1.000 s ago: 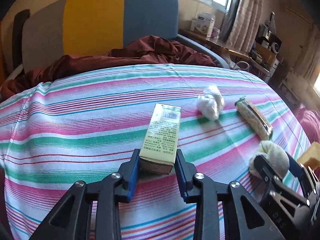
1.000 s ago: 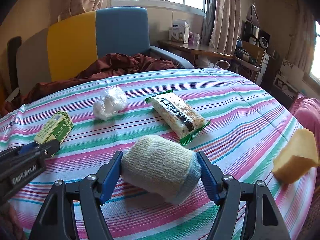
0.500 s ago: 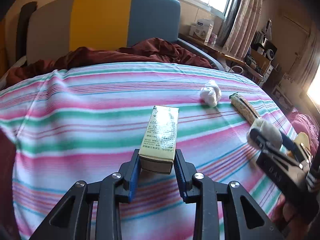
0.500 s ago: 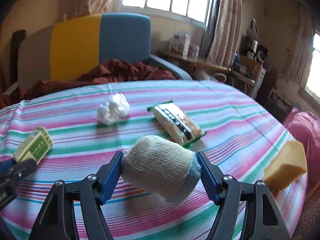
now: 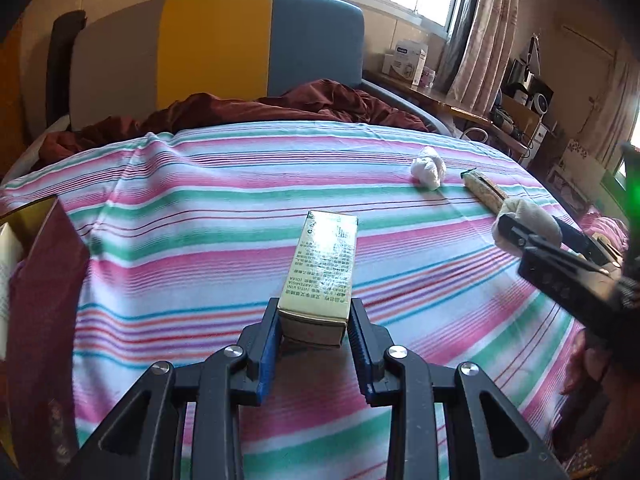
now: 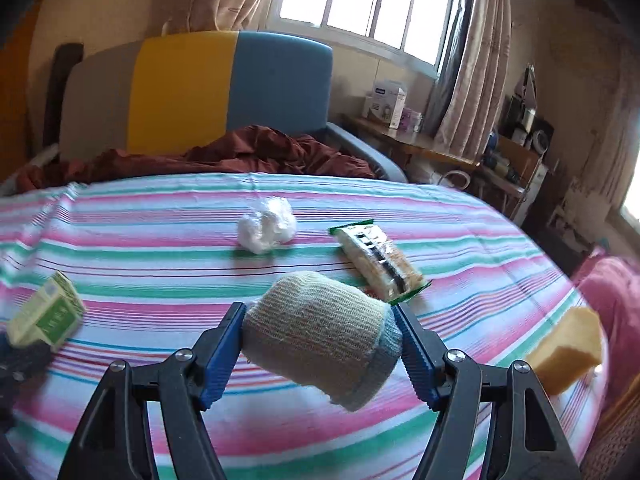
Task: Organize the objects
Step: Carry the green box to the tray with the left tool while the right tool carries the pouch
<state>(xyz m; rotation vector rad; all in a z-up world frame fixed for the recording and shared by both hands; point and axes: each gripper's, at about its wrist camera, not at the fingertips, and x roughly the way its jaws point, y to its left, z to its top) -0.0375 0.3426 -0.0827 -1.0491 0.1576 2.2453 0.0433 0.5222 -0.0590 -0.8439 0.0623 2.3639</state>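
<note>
Box (image 5: 320,272) pinched in left fingers (image 5: 269,344); only right view shows sponge (image 6: 568,350) beyond fingers (image 6: 224,354) gripping sock (image 6: 320,340).

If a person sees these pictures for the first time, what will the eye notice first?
First, the two held things: the left hand-held gripper is shut on a yellow-green carton, and the right hand-held gripper on a knitted beige sock roll. Beneath them spreads the striped bedsheet, with a crumpled white wad and a snack packet lying mid-bed.
</note>
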